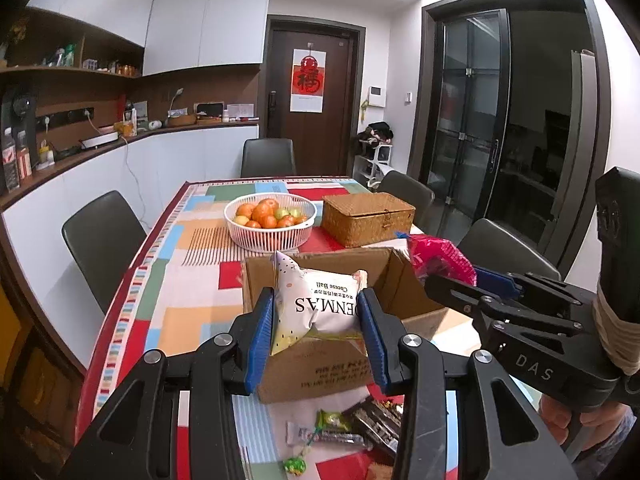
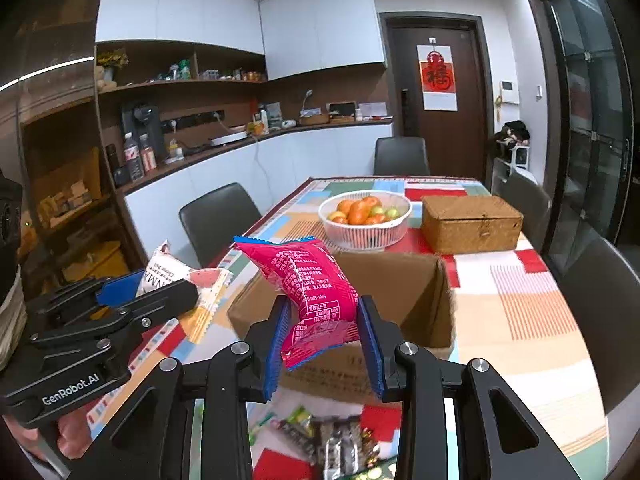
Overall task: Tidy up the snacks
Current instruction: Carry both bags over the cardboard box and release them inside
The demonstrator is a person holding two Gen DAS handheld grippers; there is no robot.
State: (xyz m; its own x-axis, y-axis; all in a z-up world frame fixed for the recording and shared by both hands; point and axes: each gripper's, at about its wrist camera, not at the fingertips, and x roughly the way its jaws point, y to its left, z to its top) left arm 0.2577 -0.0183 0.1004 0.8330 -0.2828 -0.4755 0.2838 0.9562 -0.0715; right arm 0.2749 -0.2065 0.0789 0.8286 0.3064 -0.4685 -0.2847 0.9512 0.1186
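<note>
Two packets are hanging over the cardboard box (image 1: 404,292): the left hand-held gripper (image 1: 318,316) is clutching a white cheese-ball packet (image 1: 320,300), the right hand-held gripper (image 2: 322,320) a pink snack packet (image 2: 316,280).

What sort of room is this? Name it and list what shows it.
Likely a home dining room with a kitchen counter: a dining table with chairs, a fruit basket, and a countertop with wall cabinets.

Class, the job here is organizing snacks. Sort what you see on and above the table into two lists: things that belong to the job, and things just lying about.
Belongs to the job:
- white snack packet, held in left gripper
- pink snack packet, held in right gripper
- cardboard box
- loose snacks

Just lying about:
- fruit basket
- wicker box
- chairs
</note>
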